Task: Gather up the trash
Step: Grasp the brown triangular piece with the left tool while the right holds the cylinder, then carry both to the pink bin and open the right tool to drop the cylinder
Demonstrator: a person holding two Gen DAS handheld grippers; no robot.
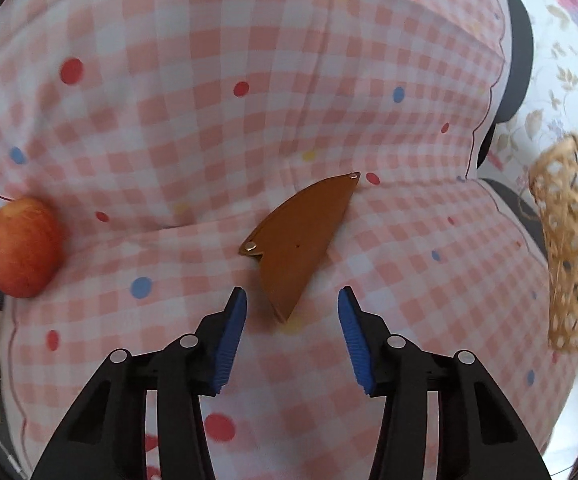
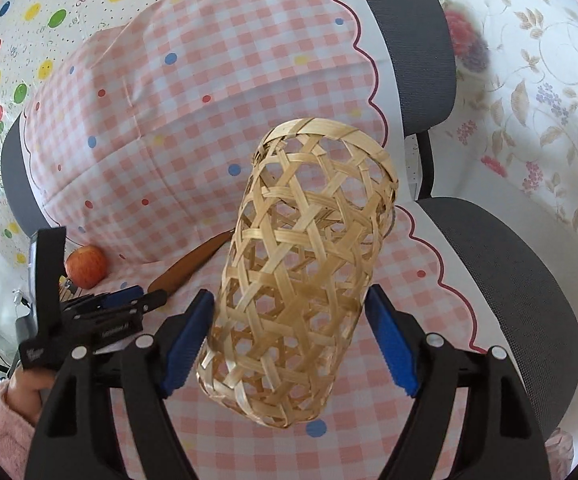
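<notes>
A brown leather-like fan-shaped piece (image 1: 299, 240) with metal studs lies on the pink checked cloth (image 1: 209, 120); it also shows in the right wrist view (image 2: 193, 266). My left gripper (image 1: 292, 300) is open, its blue pads either side of the piece's near tip. My right gripper (image 2: 291, 308) is shut on a tall woven bamboo basket (image 2: 301, 272), held tilted above the cloth; the basket also shows in the left wrist view (image 1: 573, 240). The left gripper shows in the right wrist view (image 2: 137, 296), near the brown piece.
A red apple (image 1: 21, 246) lies on the cloth at the left, also seen in the right wrist view (image 2: 87, 266). The cloth covers a dark grey office chair (image 2: 509, 280). Floral fabric (image 2: 529, 80) hangs to the right, dotted fabric (image 2: 29, 20) to the left.
</notes>
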